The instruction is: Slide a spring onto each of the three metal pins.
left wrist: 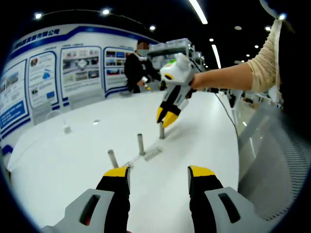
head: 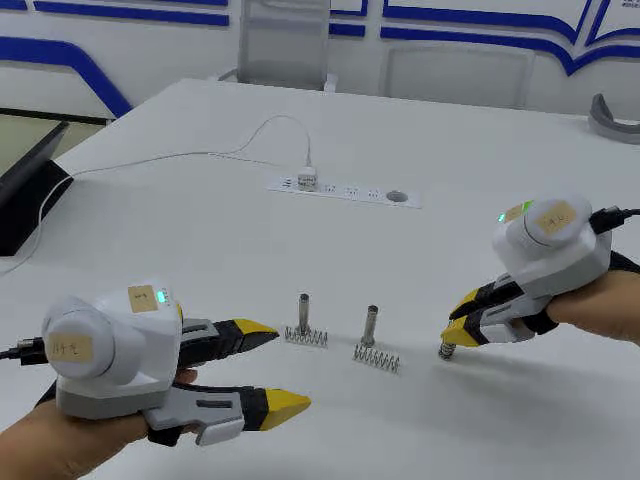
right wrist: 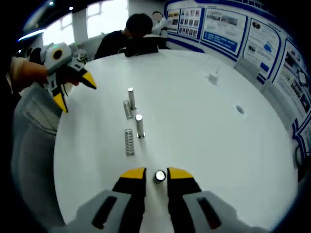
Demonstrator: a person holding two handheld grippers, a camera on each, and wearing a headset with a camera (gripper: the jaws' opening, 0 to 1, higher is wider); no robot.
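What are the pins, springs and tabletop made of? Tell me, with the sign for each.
Pins: grey metal, likely steel, by their dull sheen.
Springs: thin coiled metal wire, glinting.
Tabletop: smooth matte white, perhaps laminate; the look leaves it open.

Bare table lies open before my left gripper. Left pin and middle pin stand upright, a gap between; left spring and middle spring lie at their feet, barring a low sweep. My right gripper crowds the right pin. Strip well behind.

White-bodied left gripper, right gripper; yellow-tipped fingers.
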